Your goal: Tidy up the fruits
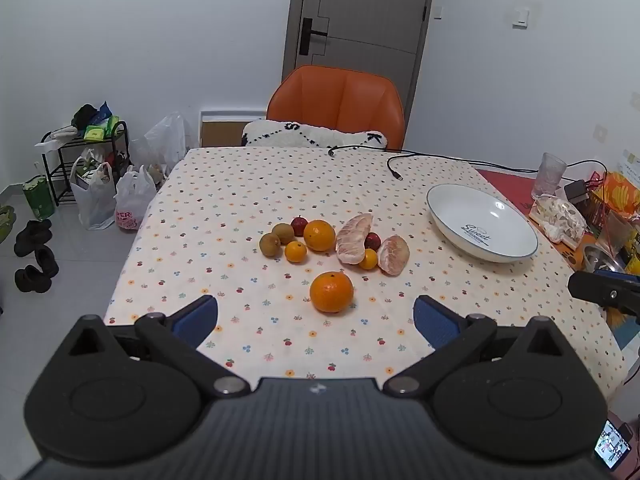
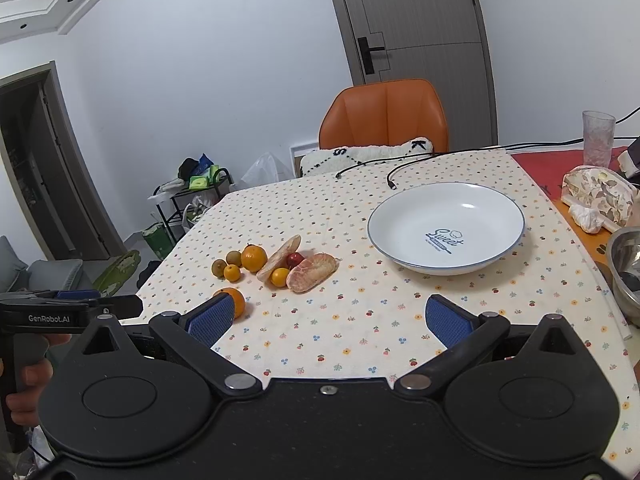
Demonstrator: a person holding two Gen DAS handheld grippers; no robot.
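**Fruit all on the cloth, plate bare — nothing sorted yet**

Fruit sits mid-table in a loose cluster: two brown kiwis (image 1: 270, 245), a mid-size orange (image 1: 319, 235), two small yellow-orange citrus, two small dark red fruits, two peeled pomelo segments (image 1: 353, 239). One large orange (image 1: 331, 292) lies alone, nearer the person than the rest.

White plate (image 2: 496, 200), blue-rimmed, lettered "Sweet", holds nothing. It stands well apart from the cluster, toward the right side. Judgement: task at its start; every piece remains to be moved, presumably into the plate.

Left gripper (image 1: 316, 318): jaws spread wide, nothing between them. The large orange lies just ahead of the gap and roughly centred on it; likely first pick.

Right gripper (image 2: 327, 318): jaws likewise spread, empty. Plate is ahead and slightly right; cluster is ahead-left.

Around: floral tablecloth (image 1: 224, 208), orange chair (image 1: 336, 108) at the far edge, black cable, clutter along the right side.
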